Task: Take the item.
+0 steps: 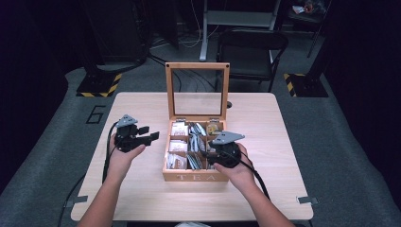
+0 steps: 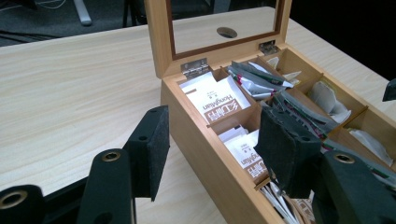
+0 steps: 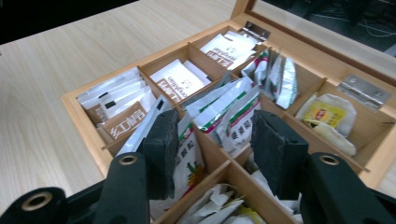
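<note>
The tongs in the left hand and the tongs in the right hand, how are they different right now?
The left tongs hover over bare table beside the wooden tea box, while the right tongs reach over the box's compartments. The left tongs point sideways toward the box; the right tongs point down at the green-striped tea packets. Both are black, stand open and hold nothing.

Both forearms are bare, no sleeves at the bottom of the high view. Each black gripper, left and right, carries a grey three-cornered plate and trails a black cable. Up close, the matte jaws show brass-ringed screw holes and rough dark pads.
</note>
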The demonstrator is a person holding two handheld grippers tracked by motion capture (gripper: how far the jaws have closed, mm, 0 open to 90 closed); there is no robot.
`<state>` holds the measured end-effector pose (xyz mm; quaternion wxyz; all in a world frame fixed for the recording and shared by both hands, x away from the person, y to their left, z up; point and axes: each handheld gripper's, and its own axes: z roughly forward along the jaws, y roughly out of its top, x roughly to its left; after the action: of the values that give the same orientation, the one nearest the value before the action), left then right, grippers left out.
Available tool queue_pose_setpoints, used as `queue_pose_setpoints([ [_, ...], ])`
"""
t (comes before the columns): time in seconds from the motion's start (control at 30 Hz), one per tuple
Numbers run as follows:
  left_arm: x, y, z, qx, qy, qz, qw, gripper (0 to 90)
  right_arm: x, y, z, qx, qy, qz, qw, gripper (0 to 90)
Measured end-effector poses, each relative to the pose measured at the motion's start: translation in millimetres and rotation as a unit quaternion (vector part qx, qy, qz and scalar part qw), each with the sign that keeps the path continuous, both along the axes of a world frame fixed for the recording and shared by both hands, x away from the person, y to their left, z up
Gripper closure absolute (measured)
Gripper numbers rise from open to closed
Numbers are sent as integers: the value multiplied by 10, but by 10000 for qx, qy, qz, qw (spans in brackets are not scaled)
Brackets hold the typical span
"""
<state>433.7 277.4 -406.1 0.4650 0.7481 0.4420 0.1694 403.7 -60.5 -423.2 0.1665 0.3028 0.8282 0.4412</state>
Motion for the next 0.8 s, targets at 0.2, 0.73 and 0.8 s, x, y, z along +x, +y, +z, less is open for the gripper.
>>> queue_pose_setpoints([
  [0.2,-6,37,-16,-65,37,32,10000,438,-51,101,-103,-100,86,135,9998,578],
  [0.73,-7,42,-32,-77,67,42,9999,438,-108,230,-190,-57,184,367,9991,638],
  [0.8,-7,45,-31,-63,75,16,10000,438,-119,245,-194,-107,177,322,9993,656],
])
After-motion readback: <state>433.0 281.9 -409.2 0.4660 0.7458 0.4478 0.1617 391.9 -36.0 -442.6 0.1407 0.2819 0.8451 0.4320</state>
